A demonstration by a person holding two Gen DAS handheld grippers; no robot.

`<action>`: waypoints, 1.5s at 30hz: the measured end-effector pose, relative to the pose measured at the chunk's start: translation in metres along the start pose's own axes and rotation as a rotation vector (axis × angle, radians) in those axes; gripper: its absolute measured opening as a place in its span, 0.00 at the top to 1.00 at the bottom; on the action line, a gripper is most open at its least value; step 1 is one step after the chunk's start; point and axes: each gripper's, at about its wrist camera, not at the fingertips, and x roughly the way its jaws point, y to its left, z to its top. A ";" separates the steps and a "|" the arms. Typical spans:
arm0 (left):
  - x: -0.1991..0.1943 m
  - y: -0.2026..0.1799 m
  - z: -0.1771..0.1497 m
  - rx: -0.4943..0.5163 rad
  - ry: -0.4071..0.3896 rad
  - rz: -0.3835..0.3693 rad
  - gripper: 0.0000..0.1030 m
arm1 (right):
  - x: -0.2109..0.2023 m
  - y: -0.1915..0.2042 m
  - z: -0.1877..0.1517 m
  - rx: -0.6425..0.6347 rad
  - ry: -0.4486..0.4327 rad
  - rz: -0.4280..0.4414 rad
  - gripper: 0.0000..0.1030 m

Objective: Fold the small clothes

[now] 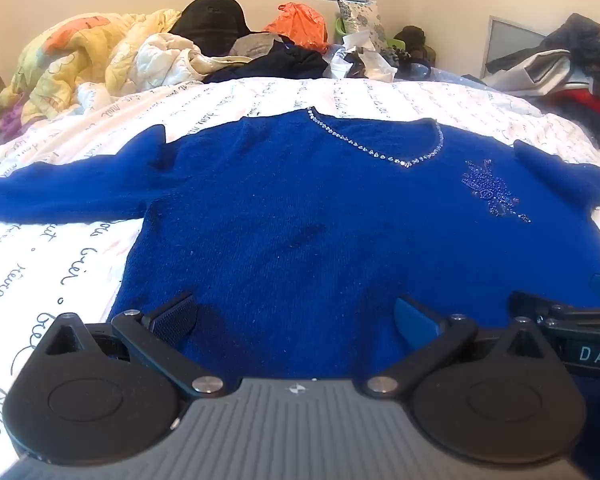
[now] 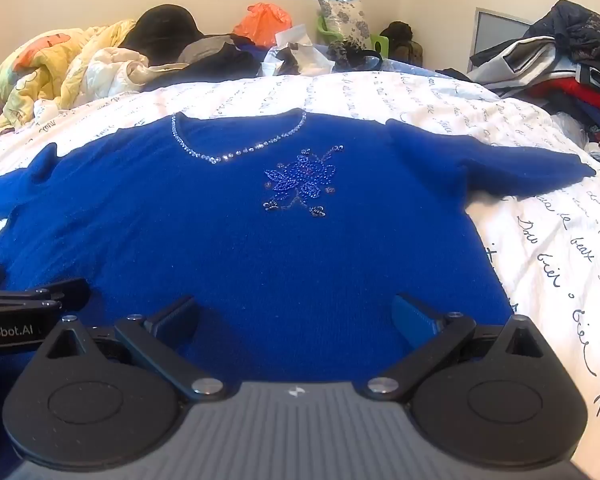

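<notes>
A royal blue knit sweater (image 1: 300, 208) lies flat, front up, on the white bed cover, sleeves spread to both sides; it also shows in the right wrist view (image 2: 260, 240). It has a rhinestone V-neckline (image 1: 380, 152) and a beaded flower (image 2: 304, 180) on the chest. My left gripper (image 1: 296, 312) is open, low over the sweater's hem on its left half. My right gripper (image 2: 296, 312) is open, low over the hem on its right half. Each gripper's side shows at the edge of the other's view. Neither holds cloth.
The white bed cover (image 2: 540, 240) with script print lies under the sweater. A yellow quilt (image 1: 72, 56), black hat (image 1: 212, 20), orange bag (image 1: 300, 24) and loose clothes pile along the far edge. More clothes (image 2: 560, 56) are heaped at the far right.
</notes>
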 end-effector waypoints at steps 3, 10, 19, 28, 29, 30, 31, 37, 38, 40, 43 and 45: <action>-0.002 -0.001 -0.001 0.003 0.000 0.007 0.00 | 0.000 -0.001 0.000 0.008 0.000 0.007 0.00; -0.004 0.002 0.002 -0.021 0.012 0.005 0.00 | 0.000 -0.002 -0.001 0.015 -0.002 0.014 0.00; -0.001 -0.002 -0.001 -0.013 0.013 0.008 0.00 | -0.001 -0.003 -0.001 0.019 -0.006 0.016 0.00; -0.001 -0.002 -0.001 -0.021 0.011 0.003 0.00 | -0.001 -0.001 -0.001 0.011 -0.004 0.010 0.00; -0.001 -0.002 -0.001 -0.022 0.011 0.003 0.00 | 0.000 -0.001 -0.001 0.010 -0.003 0.008 0.00; -0.001 -0.002 -0.001 -0.022 0.011 0.003 0.00 | -0.001 -0.001 -0.001 0.009 -0.003 0.008 0.00; -0.001 -0.002 -0.001 -0.022 0.011 0.002 0.00 | 0.000 -0.001 -0.001 0.010 -0.003 0.008 0.00; -0.001 -0.002 0.000 -0.025 0.010 -0.001 0.00 | -0.001 -0.001 -0.002 0.011 -0.004 0.006 0.00; -0.001 -0.001 -0.001 -0.024 0.010 -0.001 0.00 | -0.001 -0.001 -0.002 0.011 -0.004 0.003 0.00; -0.002 0.000 -0.001 -0.025 0.010 -0.001 0.00 | -0.001 0.000 -0.002 0.008 -0.004 -0.005 0.00; -0.002 -0.001 -0.001 -0.023 0.010 0.000 0.00 | 0.000 0.000 -0.003 0.008 -0.003 -0.005 0.00; -0.002 0.000 -0.001 -0.023 0.010 0.000 0.00 | 0.000 0.001 -0.003 0.007 -0.003 -0.007 0.00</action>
